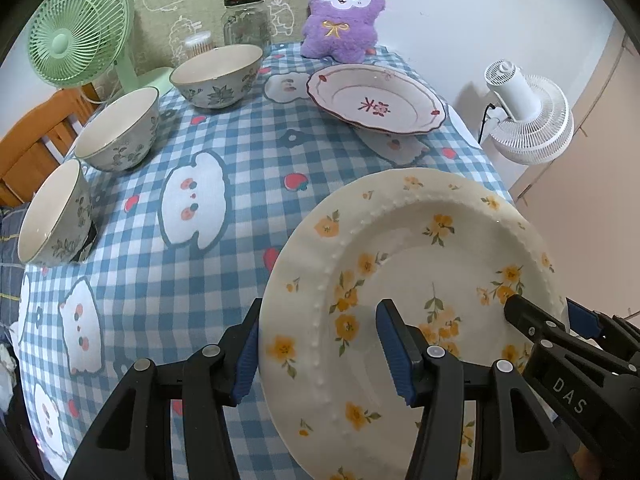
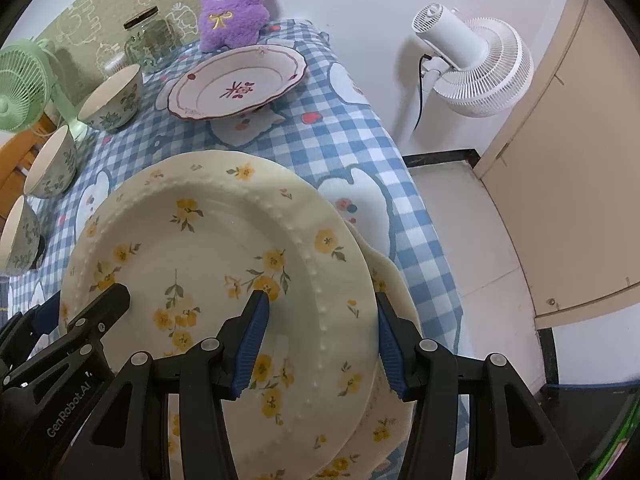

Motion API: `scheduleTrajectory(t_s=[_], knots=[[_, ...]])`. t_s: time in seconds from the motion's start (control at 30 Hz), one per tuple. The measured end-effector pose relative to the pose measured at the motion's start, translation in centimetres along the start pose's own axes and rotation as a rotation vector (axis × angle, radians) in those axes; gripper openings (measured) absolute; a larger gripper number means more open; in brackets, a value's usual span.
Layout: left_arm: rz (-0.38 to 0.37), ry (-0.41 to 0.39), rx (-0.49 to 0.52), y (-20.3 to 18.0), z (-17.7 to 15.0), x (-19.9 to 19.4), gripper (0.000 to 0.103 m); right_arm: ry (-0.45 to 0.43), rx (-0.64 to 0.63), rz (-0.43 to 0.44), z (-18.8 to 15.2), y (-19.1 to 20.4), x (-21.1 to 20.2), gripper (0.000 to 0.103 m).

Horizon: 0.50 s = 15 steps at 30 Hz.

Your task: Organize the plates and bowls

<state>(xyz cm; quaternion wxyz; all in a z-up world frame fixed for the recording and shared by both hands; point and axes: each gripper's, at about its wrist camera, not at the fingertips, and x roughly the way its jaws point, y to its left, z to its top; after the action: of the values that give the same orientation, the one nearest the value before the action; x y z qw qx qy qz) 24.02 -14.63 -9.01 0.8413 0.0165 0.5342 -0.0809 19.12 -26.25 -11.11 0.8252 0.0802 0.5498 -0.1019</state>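
A cream plate with yellow flowers [image 1: 420,248] [image 2: 208,240] is held at the table's near right corner. My left gripper [image 1: 322,356] [image 2: 80,304] is shut on its left rim, one finger over the plate and one outside the edge. My right gripper [image 2: 320,344] [image 1: 548,314] is shut on its right rim the same way. A second flowered plate [image 2: 380,436] shows just beneath it on the right. A red-rimmed plate [image 1: 376,98] [image 2: 236,80] lies farther back. Three leaf-patterned bowls [image 1: 218,76] [image 1: 120,128] [image 1: 52,212] stand along the left side.
At the back of the blue checked tablecloth [image 1: 224,148] stand a green fan [image 1: 76,28], a glass jar [image 1: 245,20] and a purple plush toy [image 1: 342,12]. A white floor fan [image 2: 476,64] and a door [image 2: 580,160] are right of the table edge.
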Motion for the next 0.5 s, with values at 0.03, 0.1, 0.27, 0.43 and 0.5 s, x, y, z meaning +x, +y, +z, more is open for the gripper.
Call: scheduleTrajectory(t_s=[0.03,0.1,0.27,0.43,0.5], knots=[[0.001,0.0,0.002,-0.1,-0.2,-0.1,0.055,0.002,0.001,-0.001,-0.2,-0.1,0.0,0.055],[0.0,-0.001,0.009,-0.4,-0.5,-0.2,0.055,0.002,0.008,-0.004,-0.6,-0.4,-0.1,0.055],[-0.003,0.002,0.029,-1.4,-1.3,-0.4,0.055,0.002,0.023,-0.013,-1.7,-1.4,-0.4,0.055],[-0.012,0.004,0.044,-2.3,-1.8,-0.3,0.055,0.004,0.038,-0.024,-2.5,-2.4,-0.4,0.055],[-0.012,0.007,0.048,-2.5,-1.9,-0.1,0.055,0.004,0.04,-0.026,-2.6,-2.6,-0.3,0.055]])
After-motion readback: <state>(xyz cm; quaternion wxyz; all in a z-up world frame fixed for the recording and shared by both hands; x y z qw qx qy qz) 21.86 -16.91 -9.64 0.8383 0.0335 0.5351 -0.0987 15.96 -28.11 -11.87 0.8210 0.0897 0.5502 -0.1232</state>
